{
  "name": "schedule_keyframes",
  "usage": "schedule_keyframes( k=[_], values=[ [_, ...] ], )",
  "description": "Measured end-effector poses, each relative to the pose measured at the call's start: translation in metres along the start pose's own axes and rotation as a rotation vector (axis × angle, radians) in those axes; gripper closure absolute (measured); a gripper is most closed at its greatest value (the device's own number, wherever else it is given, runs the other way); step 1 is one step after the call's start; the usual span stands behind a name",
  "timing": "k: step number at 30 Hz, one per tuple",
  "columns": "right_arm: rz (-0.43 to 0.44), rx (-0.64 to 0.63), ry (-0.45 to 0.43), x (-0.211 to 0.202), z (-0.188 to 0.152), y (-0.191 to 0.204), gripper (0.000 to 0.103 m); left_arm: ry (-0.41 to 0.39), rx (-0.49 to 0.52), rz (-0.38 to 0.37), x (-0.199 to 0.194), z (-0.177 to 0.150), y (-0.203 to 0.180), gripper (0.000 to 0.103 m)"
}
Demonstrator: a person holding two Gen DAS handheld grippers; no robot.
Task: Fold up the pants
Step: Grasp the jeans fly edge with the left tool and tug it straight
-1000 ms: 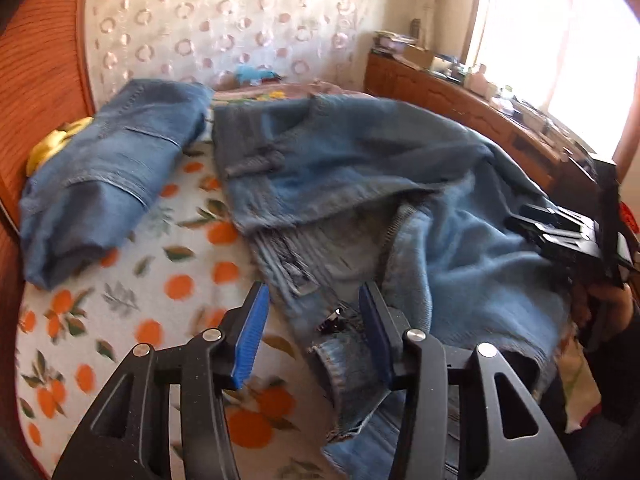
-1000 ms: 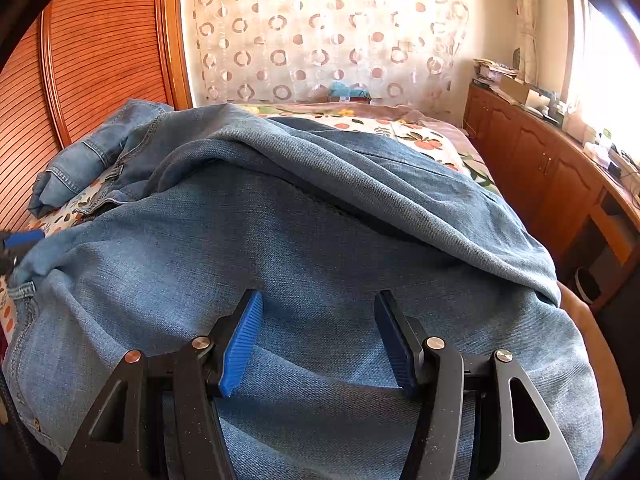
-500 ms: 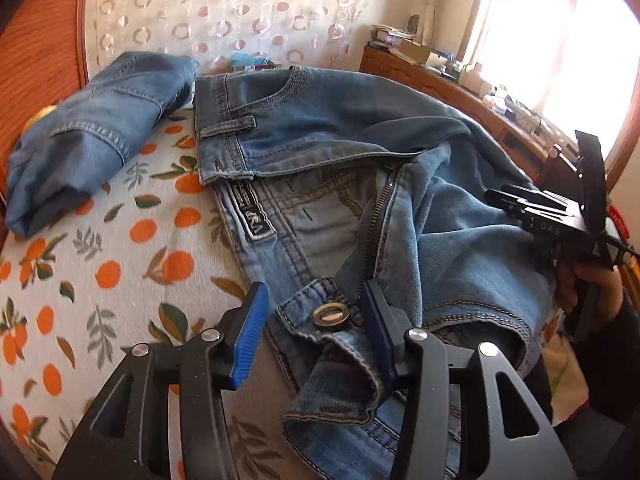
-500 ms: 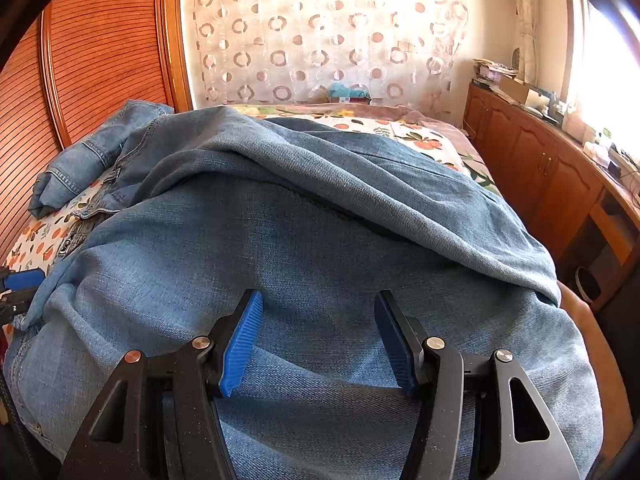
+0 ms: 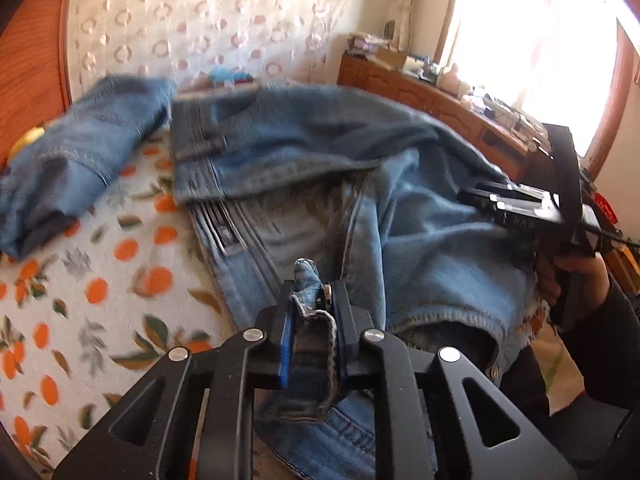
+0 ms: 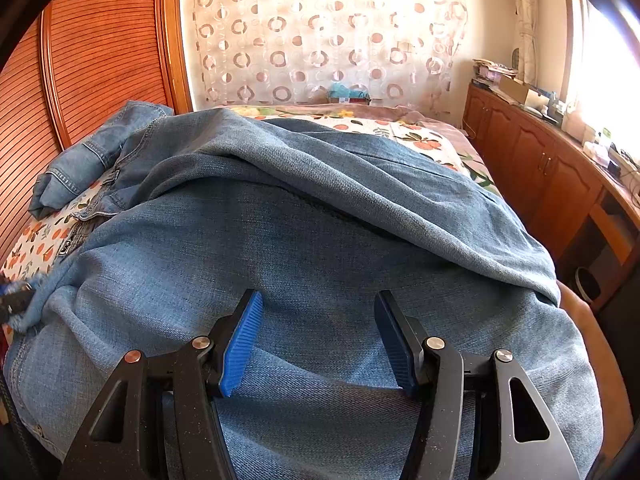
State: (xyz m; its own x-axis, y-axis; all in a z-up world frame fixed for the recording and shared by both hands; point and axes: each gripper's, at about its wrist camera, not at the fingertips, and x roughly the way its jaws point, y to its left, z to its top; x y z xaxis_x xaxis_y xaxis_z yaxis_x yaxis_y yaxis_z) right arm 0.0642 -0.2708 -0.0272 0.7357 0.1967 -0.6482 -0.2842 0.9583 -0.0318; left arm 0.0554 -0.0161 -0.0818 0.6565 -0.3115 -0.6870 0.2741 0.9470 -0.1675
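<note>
The left claw (image 5: pixel 311 312) is closed tight on a bunched fold of the waistband of the jeans (image 5: pixel 320 152), denim pinched between its blue pads (image 5: pixel 286 344) with a small tab of cloth standing up just past the fingertips. Ahead of this claw the jeans lie open on the bed (image 5: pixel 100 280), whose sheet is printed with oranges and leaves; the inner waistband and fly run away from the fingertips, and a leg is folded across the far side. Ahead and to the left of the left claw, apart from the jeans, lies a second folded denim garment (image 5: pixel 76 160), resting on the sheet near the wooden headboard (image 5: pixel 28 56). To the right of the left claw, the right claw (image 5: pixel 516 204) shows from the side above the denim, gripped by the person's hand (image 5: pixel 576 280). In the right wrist view, the right claw (image 6: pixel 318 344) stands wide open with nothing between its fingers, hovering close over a broad smooth stretch of the jeans (image 6: pixel 320 220); whether the fingertips touch the cloth cannot be told. Far to its right runs a wooden cabinet (image 6: pixel 540 160) under the window.
</note>
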Motion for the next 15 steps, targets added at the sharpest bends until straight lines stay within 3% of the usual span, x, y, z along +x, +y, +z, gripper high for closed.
schedule_keyframes(
  k=[5,9,12,15],
  values=[
    [0.0,0.0,0.001,0.0,0.0,0.0,0.043,-0.071,-0.005,0.104,-0.006,0.026,0.025,0.086],
    [0.001,0.001,0.001,0.0,0.0,0.0,0.043,-0.067,-0.015,0.131,0.003,0.041,0.044,0.085],
    [0.002,0.001,0.0,-0.001,0.0,-0.001,0.043,-0.014,-0.024,0.133,0.014,0.041,0.049,0.079],
    [0.002,-0.001,0.0,0.0,0.0,0.0,0.043,0.001,-0.039,0.107,0.014,0.04,0.052,0.066]
  ],
)
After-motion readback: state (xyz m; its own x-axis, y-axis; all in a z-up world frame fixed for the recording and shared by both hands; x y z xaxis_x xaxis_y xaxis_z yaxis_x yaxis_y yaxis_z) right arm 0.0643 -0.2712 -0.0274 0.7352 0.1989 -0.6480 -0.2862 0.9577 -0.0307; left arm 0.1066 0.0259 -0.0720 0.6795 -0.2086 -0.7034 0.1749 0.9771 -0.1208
